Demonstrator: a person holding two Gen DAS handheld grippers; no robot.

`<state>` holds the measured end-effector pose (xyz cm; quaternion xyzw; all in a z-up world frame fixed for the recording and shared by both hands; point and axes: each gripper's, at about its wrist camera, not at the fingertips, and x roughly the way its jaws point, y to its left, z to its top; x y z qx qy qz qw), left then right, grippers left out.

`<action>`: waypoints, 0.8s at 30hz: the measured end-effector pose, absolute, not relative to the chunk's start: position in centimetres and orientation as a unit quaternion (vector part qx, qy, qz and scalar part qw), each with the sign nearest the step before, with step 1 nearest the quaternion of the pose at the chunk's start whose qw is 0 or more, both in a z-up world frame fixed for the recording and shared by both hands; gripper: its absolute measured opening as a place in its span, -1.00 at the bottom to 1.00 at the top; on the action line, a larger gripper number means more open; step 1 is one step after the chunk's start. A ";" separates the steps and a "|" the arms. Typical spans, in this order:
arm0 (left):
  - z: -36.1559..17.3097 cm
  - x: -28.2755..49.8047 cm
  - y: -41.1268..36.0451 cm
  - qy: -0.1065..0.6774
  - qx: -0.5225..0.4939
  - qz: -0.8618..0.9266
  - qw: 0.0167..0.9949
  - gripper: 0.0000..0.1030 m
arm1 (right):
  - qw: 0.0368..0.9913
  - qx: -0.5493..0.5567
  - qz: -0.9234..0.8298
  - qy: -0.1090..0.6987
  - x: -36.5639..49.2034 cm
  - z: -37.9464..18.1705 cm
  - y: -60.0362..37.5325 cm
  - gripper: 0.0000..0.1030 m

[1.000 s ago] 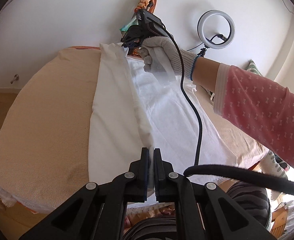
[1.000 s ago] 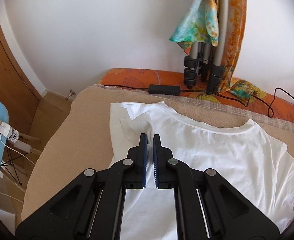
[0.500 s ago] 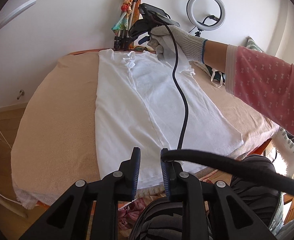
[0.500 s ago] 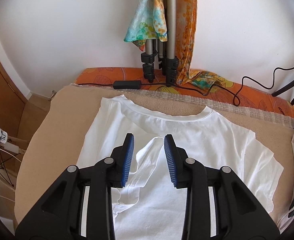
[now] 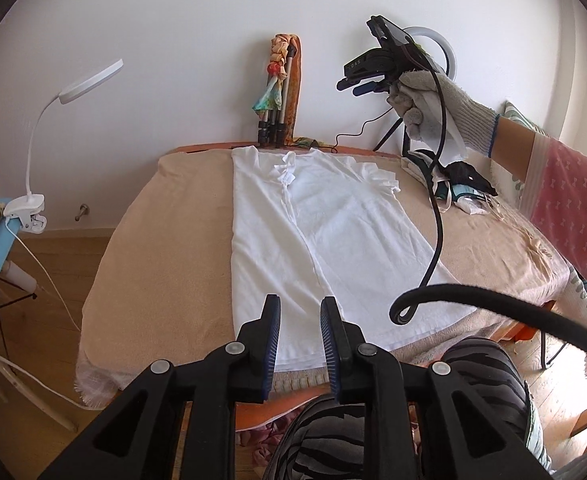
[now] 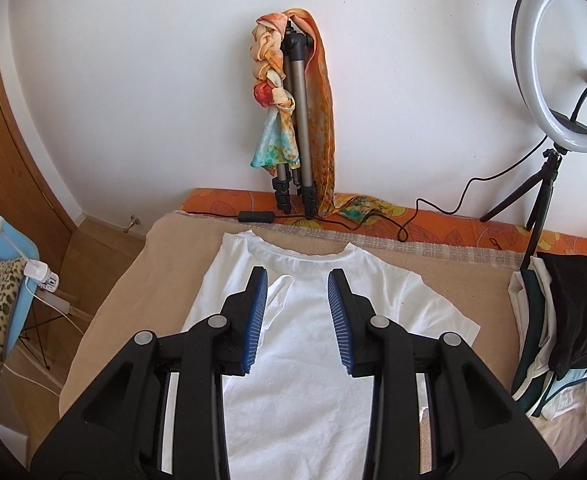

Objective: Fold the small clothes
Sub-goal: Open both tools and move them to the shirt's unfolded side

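A white T-shirt (image 5: 349,224) lies flat on the beige-covered table (image 5: 165,240), its left side folded in over the middle, neck towards the wall. It also shows in the right wrist view (image 6: 305,344). My left gripper (image 5: 300,312) is open and empty, raised above the shirt's hem at the near edge. My right gripper (image 6: 298,280) is open and empty, raised above the chest below the collar; in the left wrist view it (image 5: 359,82) is held high at the far right by a gloved hand.
A pile of folded clothes (image 6: 561,328) sits at the table's right side. A tripod with scarves (image 6: 293,128) and a ring light (image 6: 565,60) stand by the wall, with cables along the orange strip. A clip lamp (image 5: 73,92) and blue chair are on the left.
Both grippers were shut on the shirt's folded edge; they have opened, let it go and lifted back. The folded side now lies flat on the shirt.
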<state>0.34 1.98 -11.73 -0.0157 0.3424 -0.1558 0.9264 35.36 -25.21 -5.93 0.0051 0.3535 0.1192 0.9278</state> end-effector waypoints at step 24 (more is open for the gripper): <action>-13.1 -0.7 -13.6 0.336 0.018 -0.257 0.906 -0.54 | 0.929 0.056 0.095 0.354 24.2 -5.6 -44.2 -0.35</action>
